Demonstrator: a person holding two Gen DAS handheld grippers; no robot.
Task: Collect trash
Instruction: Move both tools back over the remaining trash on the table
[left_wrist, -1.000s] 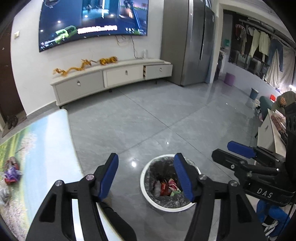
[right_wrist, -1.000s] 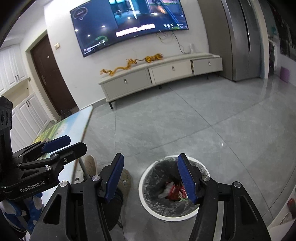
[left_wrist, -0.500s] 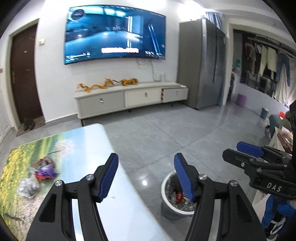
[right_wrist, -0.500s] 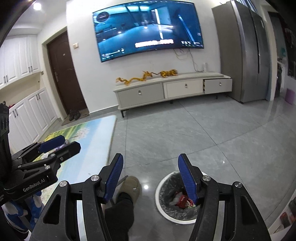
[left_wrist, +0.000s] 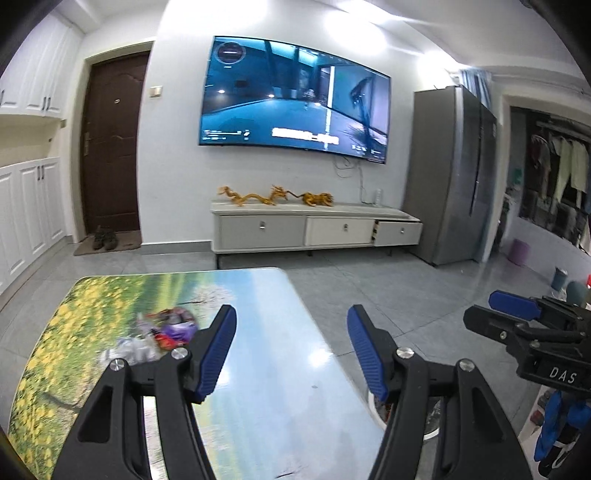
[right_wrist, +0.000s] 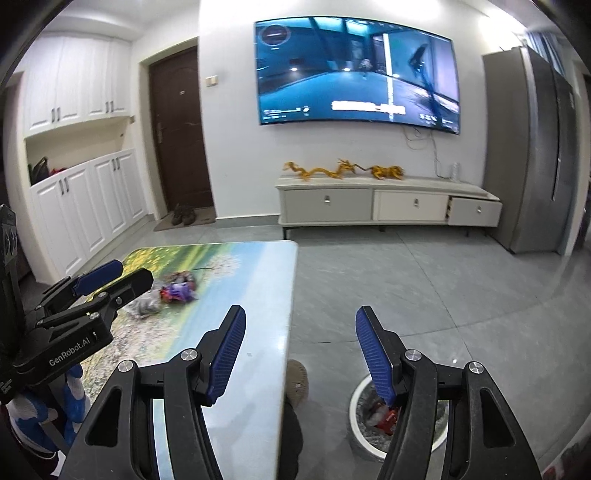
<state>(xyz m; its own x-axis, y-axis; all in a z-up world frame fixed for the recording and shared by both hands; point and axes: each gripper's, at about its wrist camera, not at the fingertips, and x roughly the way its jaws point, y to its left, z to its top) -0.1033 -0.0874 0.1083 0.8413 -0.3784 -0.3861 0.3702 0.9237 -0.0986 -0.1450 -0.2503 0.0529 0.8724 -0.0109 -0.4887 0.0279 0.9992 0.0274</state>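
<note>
The left gripper (left_wrist: 291, 343) hangs over the table (left_wrist: 258, 369) with its blue-padded jaws standing apart and nothing between them; only the glossy printed tabletop shows through the gap. Ahead of it and off to its left side, near the left finger's tip, lies the trash pile (left_wrist: 162, 332): a purple and red crumpled wrapper with a greyish clear plastic wad just beside it on the near side, both blurred. Past the right finger, low and partly hidden behind it, a slice of the white-rimmed trash bin (left_wrist: 430, 430) shows on the floor beside the table edge.

The right gripper (right_wrist: 299, 349) is likewise parted and empty, its jaws straddling the table's right edge, so the left finger sits over the tabletop and the right finger over the grey floor tiles (right_wrist: 424, 288). The bin, lined with a dark bag and holding red scraps, sits below and behind its right finger. The trash pile is ahead and to its left, lying close under the tips of the other gripper as seen in this view; whether they touch cannot be told. A brown shoe (right_wrist: 297, 380) shows on the floor just beside the table edge, between the right gripper's fingers
</note>
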